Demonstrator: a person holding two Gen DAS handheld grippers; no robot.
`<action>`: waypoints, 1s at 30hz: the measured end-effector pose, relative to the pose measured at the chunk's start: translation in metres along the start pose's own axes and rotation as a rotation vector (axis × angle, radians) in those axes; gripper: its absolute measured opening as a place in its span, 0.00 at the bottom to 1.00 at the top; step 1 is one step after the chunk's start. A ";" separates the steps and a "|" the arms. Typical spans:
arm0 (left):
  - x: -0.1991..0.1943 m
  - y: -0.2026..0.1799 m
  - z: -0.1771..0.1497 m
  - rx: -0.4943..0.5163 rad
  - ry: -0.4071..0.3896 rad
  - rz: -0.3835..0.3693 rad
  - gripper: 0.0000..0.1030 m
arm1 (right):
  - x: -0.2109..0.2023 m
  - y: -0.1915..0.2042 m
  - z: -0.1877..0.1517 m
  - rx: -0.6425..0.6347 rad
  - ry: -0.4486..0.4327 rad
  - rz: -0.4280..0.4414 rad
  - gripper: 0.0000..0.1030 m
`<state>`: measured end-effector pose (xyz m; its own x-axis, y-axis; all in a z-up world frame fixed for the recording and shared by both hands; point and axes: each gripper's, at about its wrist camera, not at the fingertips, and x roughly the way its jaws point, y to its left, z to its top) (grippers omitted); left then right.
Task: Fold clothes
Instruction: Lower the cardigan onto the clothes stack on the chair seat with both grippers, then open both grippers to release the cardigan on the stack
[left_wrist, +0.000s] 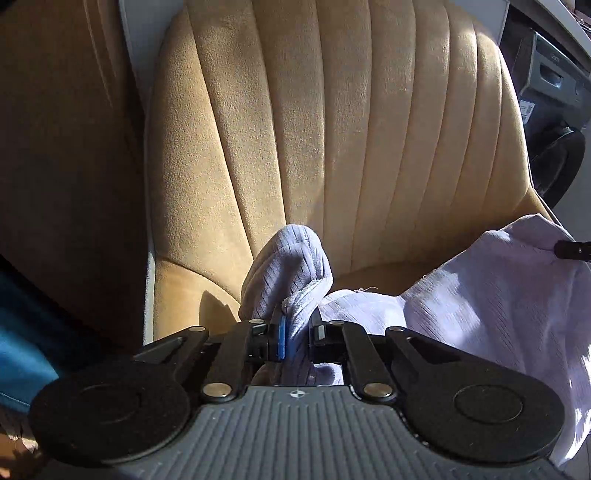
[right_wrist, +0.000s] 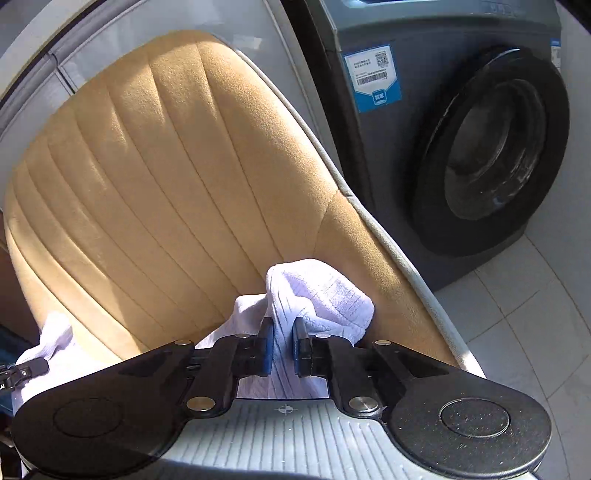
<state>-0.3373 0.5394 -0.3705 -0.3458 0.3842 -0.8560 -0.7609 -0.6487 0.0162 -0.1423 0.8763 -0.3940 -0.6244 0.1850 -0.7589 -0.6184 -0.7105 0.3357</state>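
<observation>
A pale lilac ribbed garment (left_wrist: 487, 295) lies across the seat of a tan suede chair (left_wrist: 295, 129). My left gripper (left_wrist: 297, 325) is shut on a bunched corner of the garment, which bulges up past the blue pads. In the right wrist view my right gripper (right_wrist: 283, 334) is shut on another bunched corner of the same garment (right_wrist: 317, 295). The cloth hangs between the two grippers. The tip of the right gripper shows at the right edge of the left wrist view, and the left gripper's tip (right_wrist: 22, 369) shows at the left edge of the right wrist view.
The chair's ribbed backrest (right_wrist: 166, 166) rises right behind both grippers. A dark grey front-loading washing machine (right_wrist: 480, 147) stands to the right on a pale tiled floor (right_wrist: 535, 314). A second tan chair back (left_wrist: 62, 147) and a blue cloth (left_wrist: 22, 362) are at the left.
</observation>
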 end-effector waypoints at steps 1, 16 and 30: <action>0.012 0.001 -0.004 -0.001 0.054 0.039 0.14 | 0.007 0.000 -0.003 -0.027 0.025 -0.031 0.09; -0.093 -0.008 -0.065 0.069 0.106 -0.191 0.55 | -0.112 -0.009 -0.054 -0.050 0.055 0.078 0.62; -0.114 -0.020 -0.147 -0.002 0.329 -0.279 0.57 | -0.154 -0.033 -0.176 0.084 0.354 -0.119 0.62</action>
<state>-0.2017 0.4125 -0.3486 0.0667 0.3155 -0.9466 -0.7996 -0.5506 -0.2398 0.0585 0.7521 -0.3863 -0.3517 0.0058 -0.9361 -0.7227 -0.6372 0.2676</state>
